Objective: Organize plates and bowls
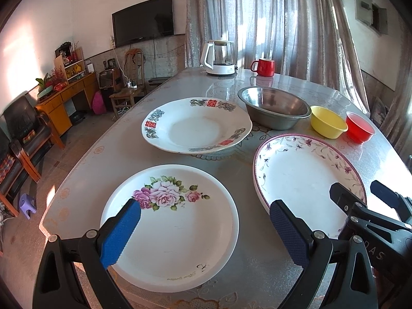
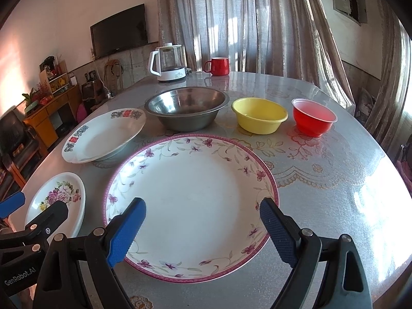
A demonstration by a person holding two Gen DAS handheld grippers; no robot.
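My left gripper [image 1: 205, 212] is open and empty, held over the near part of a white plate with pink roses [image 1: 177, 229]. My right gripper [image 2: 203, 211] is open and empty over a large plate with a purple flower rim [image 2: 191, 193]; that plate also shows in the left wrist view [image 1: 303, 177]. A white plate with red characters [image 1: 195, 126] lies further back; it also shows in the right wrist view [image 2: 103, 135]. Behind stand a steel bowl [image 2: 186, 112], a yellow bowl [image 2: 258, 114] and a red bowl [image 2: 312, 117].
A white kettle [image 2: 168, 63] and a red mug [image 2: 219, 65] stand at the far edge of the patterned table [image 2: 322, 180]. Curtains hang behind it. Chairs, a wooden cabinet [image 1: 64, 100] and a TV [image 1: 144, 20] are off to the left.
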